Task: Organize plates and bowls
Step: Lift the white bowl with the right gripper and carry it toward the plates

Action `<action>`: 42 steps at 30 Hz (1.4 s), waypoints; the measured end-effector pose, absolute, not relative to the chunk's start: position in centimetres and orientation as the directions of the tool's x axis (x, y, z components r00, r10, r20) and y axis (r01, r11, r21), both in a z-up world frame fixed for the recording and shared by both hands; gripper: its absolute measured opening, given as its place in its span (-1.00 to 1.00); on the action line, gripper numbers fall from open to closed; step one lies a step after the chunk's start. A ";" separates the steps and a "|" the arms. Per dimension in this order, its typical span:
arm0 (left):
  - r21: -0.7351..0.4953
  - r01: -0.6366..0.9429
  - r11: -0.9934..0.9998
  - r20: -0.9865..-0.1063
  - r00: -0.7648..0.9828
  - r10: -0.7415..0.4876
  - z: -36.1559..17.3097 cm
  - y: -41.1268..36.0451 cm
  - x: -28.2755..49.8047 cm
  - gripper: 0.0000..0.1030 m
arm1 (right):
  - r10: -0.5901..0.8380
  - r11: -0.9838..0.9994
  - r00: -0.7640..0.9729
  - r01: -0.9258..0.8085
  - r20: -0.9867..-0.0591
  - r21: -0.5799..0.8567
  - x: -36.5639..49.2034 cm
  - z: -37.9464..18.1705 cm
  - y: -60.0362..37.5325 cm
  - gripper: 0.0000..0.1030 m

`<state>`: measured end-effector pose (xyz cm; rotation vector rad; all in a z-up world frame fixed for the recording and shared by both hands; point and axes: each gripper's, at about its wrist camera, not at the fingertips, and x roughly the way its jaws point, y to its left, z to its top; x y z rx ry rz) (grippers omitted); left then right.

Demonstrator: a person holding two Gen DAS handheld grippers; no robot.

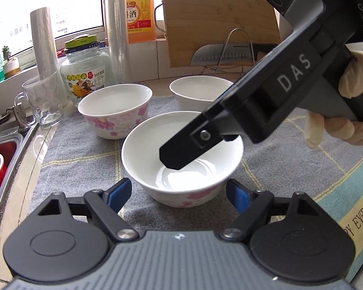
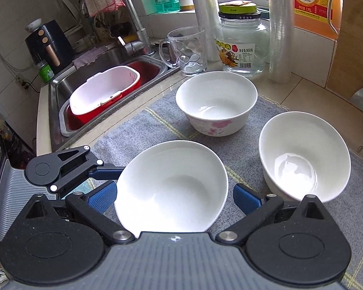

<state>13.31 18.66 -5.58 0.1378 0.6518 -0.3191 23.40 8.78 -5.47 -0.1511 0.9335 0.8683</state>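
On grey dish mat (image 1: 72, 149): nearest floral bowl (image 1: 181, 159) sitting at 12 o'clock of left gripper (image 1: 179, 193), fingers spread wide, gripping nothing. Right gripper (image 2: 174, 198) straddling same bowl, fingers wide, tip dipping inside rim. Risking: closing off-centre, tipping bowl or knocking second bowl (image 1: 113, 111) at 10 o'clock, third bowl (image 1: 198, 91) at 1 o'clock.

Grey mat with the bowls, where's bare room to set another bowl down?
Free: the mat strip along the sink side, left of the near bowl and far bowl. Crowded: behind, by the mug and jar, and between the bowls.
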 end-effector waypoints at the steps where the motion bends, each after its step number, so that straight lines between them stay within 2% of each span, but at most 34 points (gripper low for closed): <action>1: 0.025 0.334 0.942 -0.615 0.748 -0.249 -5.6 18.7 13.3 0.65 | 0.590 0.661 0.295 -0.711 -0.751 0.239 23.5 -5.4 8.8 0.99; 8: 0.032 0.344 0.938 -0.613 0.748 -0.253 -5.5 18.6 13.5 0.61 | 0.590 0.653 0.289 -0.721 -0.754 0.234 24.0 -5.4 9.1 0.80; 16: 0.042 0.352 0.935 -0.618 0.744 -0.253 -5.3 18.4 13.5 0.58 | 0.593 0.656 0.282 -0.712 -0.754 0.250 24.3 -5.4 8.8 0.75; 29: 0.063 0.387 0.920 -0.632 0.729 -0.263 -4.2 17.5 12.8 0.58 | 0.596 0.662 0.279 -0.701 -0.753 0.264 23.5 -4.6 7.8 0.75; 42: 0.063 0.485 0.872 -0.643 0.688 -0.336 -3.2 14.3 11.0 0.58 | 0.586 0.700 0.310 -0.659 -0.748 0.275 20.6 -3.7 3.6 0.75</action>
